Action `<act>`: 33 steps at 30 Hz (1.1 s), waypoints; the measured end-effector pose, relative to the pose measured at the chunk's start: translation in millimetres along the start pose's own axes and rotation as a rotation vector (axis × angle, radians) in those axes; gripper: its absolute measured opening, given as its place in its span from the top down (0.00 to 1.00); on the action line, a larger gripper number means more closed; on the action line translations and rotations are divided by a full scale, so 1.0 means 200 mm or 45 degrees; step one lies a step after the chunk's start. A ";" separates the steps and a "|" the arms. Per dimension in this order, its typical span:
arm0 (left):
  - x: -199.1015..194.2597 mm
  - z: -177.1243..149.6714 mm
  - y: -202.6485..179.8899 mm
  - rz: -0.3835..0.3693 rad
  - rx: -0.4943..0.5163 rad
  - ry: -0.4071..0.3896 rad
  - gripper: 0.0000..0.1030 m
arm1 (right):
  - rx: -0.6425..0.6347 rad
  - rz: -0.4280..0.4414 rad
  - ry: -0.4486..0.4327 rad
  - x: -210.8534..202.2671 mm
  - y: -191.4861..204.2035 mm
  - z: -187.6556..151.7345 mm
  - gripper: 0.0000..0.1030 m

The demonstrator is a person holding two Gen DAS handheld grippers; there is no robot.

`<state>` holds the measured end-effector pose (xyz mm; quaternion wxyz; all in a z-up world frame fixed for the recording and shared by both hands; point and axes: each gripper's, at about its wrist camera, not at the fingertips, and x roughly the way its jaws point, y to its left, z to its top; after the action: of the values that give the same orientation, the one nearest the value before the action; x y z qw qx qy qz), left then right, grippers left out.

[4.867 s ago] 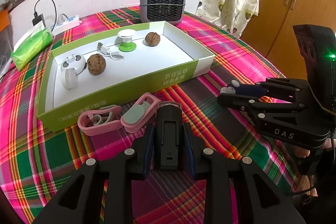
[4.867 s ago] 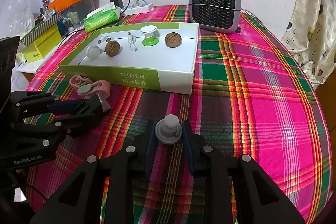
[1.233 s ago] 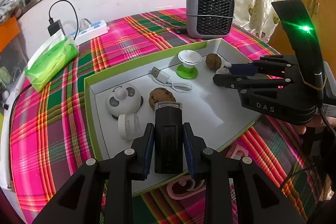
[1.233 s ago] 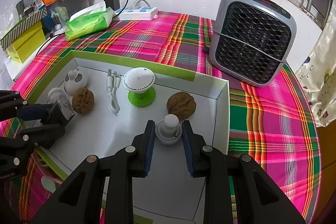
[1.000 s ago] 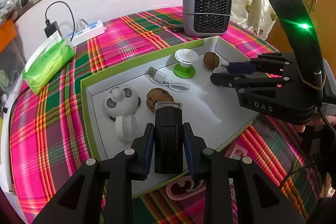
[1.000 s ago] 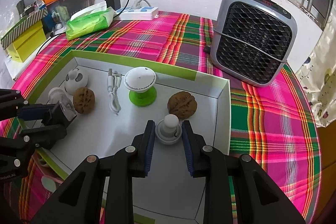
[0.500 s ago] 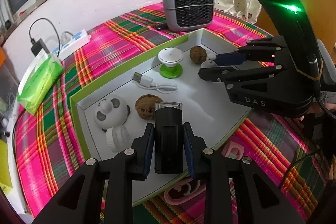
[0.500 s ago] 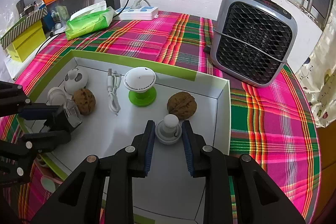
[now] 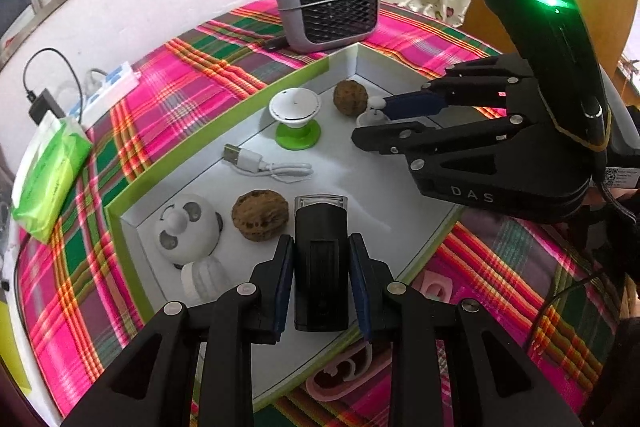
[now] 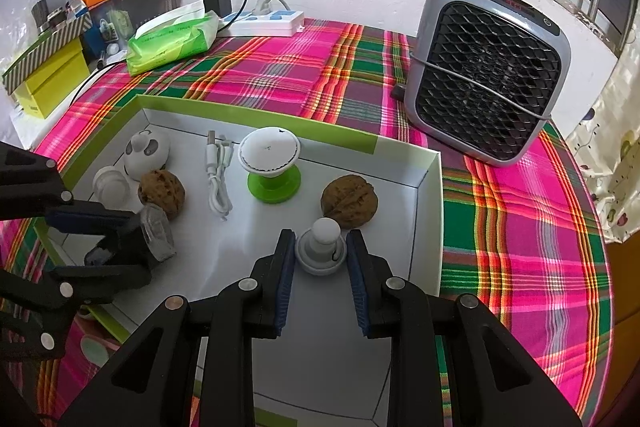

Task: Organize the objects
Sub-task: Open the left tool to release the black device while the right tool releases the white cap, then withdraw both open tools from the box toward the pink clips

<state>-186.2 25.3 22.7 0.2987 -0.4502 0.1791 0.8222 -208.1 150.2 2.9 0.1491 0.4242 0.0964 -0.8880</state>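
My left gripper pinches a black rectangular clip-like gadget over the white, green-rimmed cardboard tray; my right gripper clamps a small white knobbed plastic cap just at six o'clock of a brown walnut. Both loads hang over the tray, unreleased — I judge the sorting well along, with pink plastic clips left on the plaid tablecloth outside.

Both grippers, once low over the cloth in front of the box, now hang inside it; the left gripper view rolls, tilting the scene.
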 end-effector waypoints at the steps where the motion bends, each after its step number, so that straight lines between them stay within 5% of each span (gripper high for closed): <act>1: 0.00 0.01 0.00 -0.014 0.002 0.005 0.76 | 0.001 0.001 0.001 0.00 0.00 0.00 0.74; 11: 0.02 0.05 -0.03 -0.040 0.082 0.063 0.76 | 0.001 0.004 0.008 0.00 0.00 0.00 0.74; 33: 0.01 0.01 0.00 -0.022 -0.047 0.008 0.72 | 0.071 0.015 -0.003 -0.05 -0.02 -0.02 0.64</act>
<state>-189.0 27.1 21.9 0.2968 -0.4596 0.1609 0.8214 -200.4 156.7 8.0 0.1427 0.4276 0.0690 -0.8900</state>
